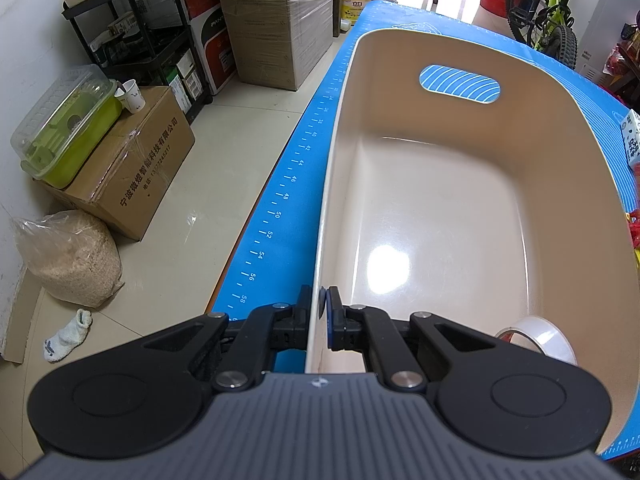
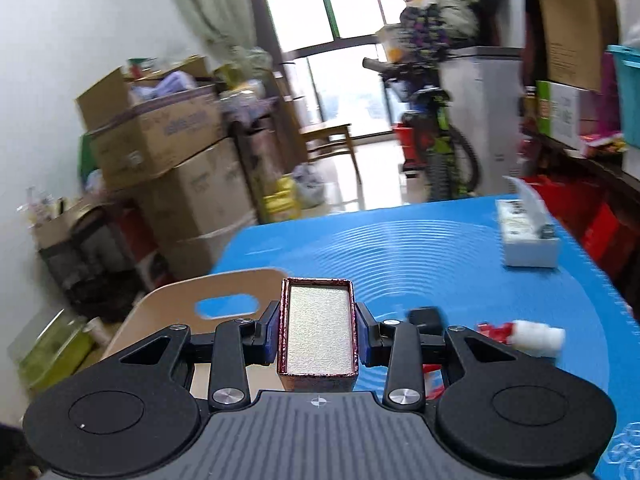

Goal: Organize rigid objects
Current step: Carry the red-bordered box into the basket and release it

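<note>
the left tool (image 1: 319, 304) is pinched tight on the side wall of the cream plastic bin (image 1: 440, 208), which sits on the blue mat (image 1: 280, 200) on the bench, and a roll of clear tape (image 1: 538, 340) lies inside the bin by the near wall. the right tool (image 2: 318, 330) is clamped on a small red box with a silver inside (image 2: 319, 322), held up above the mat just beside the bin's end. a white box (image 2: 526, 236) and a red and white thing (image 2: 524, 338) lie on the mat farther right.
</note>
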`<action>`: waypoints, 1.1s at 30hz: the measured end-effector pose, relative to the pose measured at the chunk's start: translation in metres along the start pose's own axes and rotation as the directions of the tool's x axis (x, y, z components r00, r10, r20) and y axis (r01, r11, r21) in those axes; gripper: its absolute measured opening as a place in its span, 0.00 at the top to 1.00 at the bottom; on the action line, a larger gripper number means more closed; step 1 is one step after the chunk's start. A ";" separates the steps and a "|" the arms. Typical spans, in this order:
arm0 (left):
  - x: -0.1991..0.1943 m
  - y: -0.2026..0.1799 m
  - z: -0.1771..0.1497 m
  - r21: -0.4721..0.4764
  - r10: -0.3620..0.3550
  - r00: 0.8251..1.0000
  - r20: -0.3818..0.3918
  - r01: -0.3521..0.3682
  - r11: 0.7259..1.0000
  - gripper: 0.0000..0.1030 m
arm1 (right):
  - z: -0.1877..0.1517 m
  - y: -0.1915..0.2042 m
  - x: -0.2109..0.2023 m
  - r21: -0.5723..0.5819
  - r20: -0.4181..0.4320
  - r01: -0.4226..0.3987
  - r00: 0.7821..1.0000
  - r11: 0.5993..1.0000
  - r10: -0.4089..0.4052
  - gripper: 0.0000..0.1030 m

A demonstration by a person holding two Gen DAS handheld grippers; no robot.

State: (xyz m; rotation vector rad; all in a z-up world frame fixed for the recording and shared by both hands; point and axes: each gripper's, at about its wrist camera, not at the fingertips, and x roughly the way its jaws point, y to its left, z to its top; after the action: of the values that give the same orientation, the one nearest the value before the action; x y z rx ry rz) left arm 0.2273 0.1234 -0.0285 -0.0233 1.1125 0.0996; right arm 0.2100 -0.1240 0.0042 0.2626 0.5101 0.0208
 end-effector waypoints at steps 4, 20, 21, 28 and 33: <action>-0.001 0.000 0.000 0.001 0.002 1.000 0.001 -0.002 1.000 0.92 | -0.008 0.027 0.000 -0.107 0.027 -0.019 0.999 0.994 0.022 0.57; -0.003 -0.003 0.000 0.005 0.011 1.000 0.005 -0.011 1.000 0.92 | -0.026 0.067 0.016 -0.154 -0.113 -0.174 0.981 0.973 0.158 0.57; -0.003 -0.003 0.000 0.006 0.013 1.000 0.005 -0.013 1.000 0.91 | -0.029 0.069 0.019 -0.165 -0.140 -0.178 0.978 0.970 0.156 0.57; -0.003 -0.003 0.000 0.008 0.016 1.000 0.007 -0.016 1.000 0.91 | -0.048 0.074 0.036 -0.183 -0.280 -0.177 0.952 0.967 0.122 0.57; -0.003 -0.003 0.000 0.007 0.017 1.000 0.006 -0.017 1.000 0.91 | -0.049 0.073 0.037 -0.173 -0.299 -0.199 0.944 0.965 0.141 0.50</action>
State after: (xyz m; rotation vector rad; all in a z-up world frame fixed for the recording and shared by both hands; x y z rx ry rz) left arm 0.2261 0.1206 -0.0264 -0.0069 1.1075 0.1107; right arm 0.2220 -0.0381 -0.0363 0.1041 0.7657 0.2817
